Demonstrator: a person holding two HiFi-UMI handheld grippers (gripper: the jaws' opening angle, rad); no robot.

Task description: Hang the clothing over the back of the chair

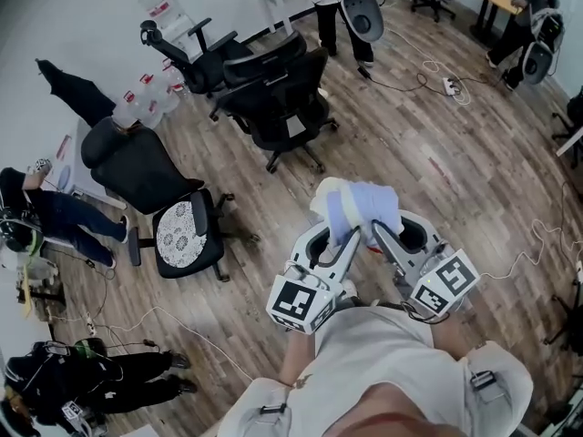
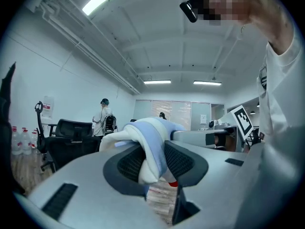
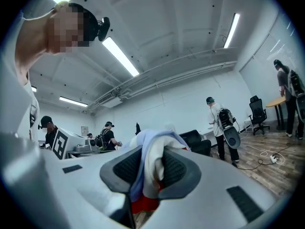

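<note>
Wooden floor below, bunched clothing covers left claw and right claw tips.

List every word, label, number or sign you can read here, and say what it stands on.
None can be read.
Red labels on the water bottles: too small.
Wall notice: blurred.
Marker cube: a black-and-white square pattern, no letters.
</note>
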